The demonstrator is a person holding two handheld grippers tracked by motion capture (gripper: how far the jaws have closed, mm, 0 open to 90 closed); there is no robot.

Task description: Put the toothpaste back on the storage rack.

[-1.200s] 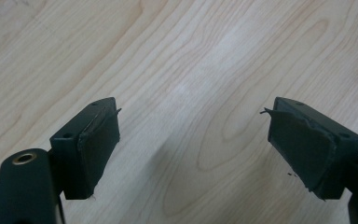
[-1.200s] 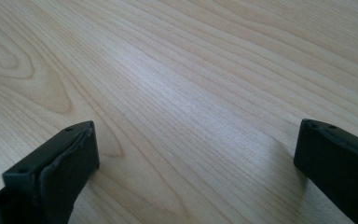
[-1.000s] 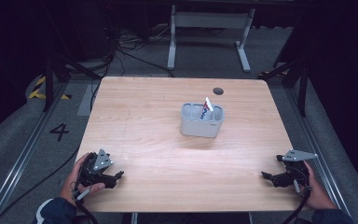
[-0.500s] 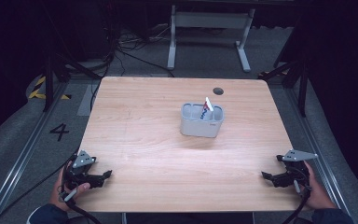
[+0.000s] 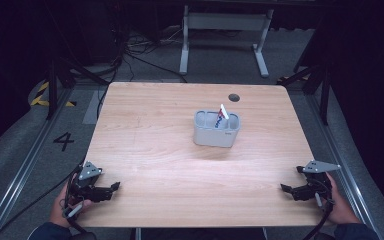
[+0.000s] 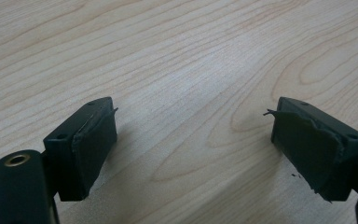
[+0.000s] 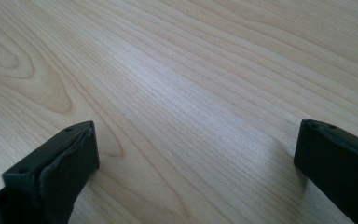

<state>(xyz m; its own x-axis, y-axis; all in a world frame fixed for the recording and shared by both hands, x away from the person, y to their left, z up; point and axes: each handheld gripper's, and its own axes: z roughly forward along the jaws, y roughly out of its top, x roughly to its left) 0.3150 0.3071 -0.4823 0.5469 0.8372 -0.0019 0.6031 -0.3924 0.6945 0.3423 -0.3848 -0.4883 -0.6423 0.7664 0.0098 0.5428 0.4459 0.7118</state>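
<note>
Wooden table (image 5: 180, 150) lies under both our grippers. We hold the left gripper (image 5: 111, 189) at its near left corner and the right gripper (image 5: 286, 189) at its near right edge, jaws of each spread apart, gripping nothing. Well beyond them stands a grey holder (image 5: 216, 131) with a white item (image 5: 223, 111) in it.

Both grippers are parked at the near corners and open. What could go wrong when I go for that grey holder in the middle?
The white item leans out above the grey holder; a gripper coming in from above may knock it out. The holder stands free on the table, so a one-sided push could slide or tip it. The left gripper has torn pad edges, possibly weakening grip.
</note>
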